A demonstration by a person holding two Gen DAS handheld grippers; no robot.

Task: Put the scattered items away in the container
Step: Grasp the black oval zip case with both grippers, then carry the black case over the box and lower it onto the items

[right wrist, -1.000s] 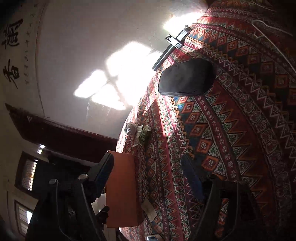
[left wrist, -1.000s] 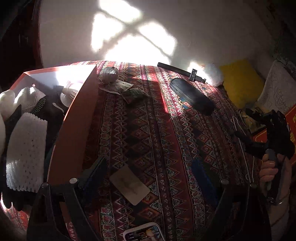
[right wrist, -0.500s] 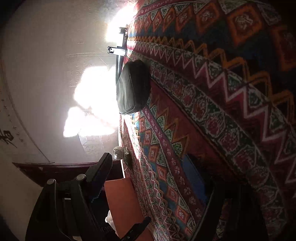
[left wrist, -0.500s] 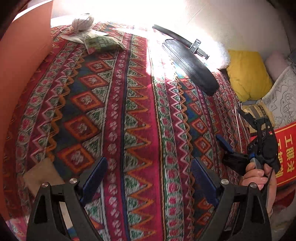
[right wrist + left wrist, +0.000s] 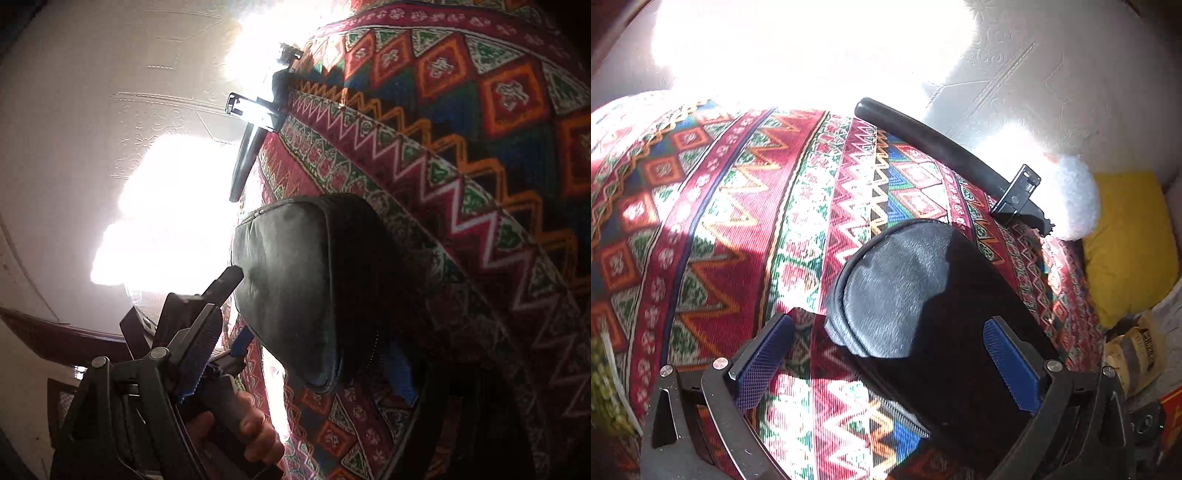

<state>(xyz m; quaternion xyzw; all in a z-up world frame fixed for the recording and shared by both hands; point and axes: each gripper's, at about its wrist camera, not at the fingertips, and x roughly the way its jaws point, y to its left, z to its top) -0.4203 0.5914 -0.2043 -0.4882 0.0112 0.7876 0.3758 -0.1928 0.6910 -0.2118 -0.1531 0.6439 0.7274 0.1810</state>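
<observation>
Moved across the bed from the orange box, now out of view, to the black pouch [image 5: 897, 288] lying on the patterned blanket [image 5: 713, 229]. Means pouch is likely next to tidy. Left gripper [image 5: 886, 354] tilted down, jaws opening wide around pouch, not touching. Right gripper [image 5: 303, 354] open beside pouch, not squeezing.

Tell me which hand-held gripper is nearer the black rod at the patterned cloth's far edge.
Left. The left hand-held gripper, jaws opening, straddles the black pouch's end nearest the rod; the right hand-held gripper sits farther back along that pouch.
</observation>
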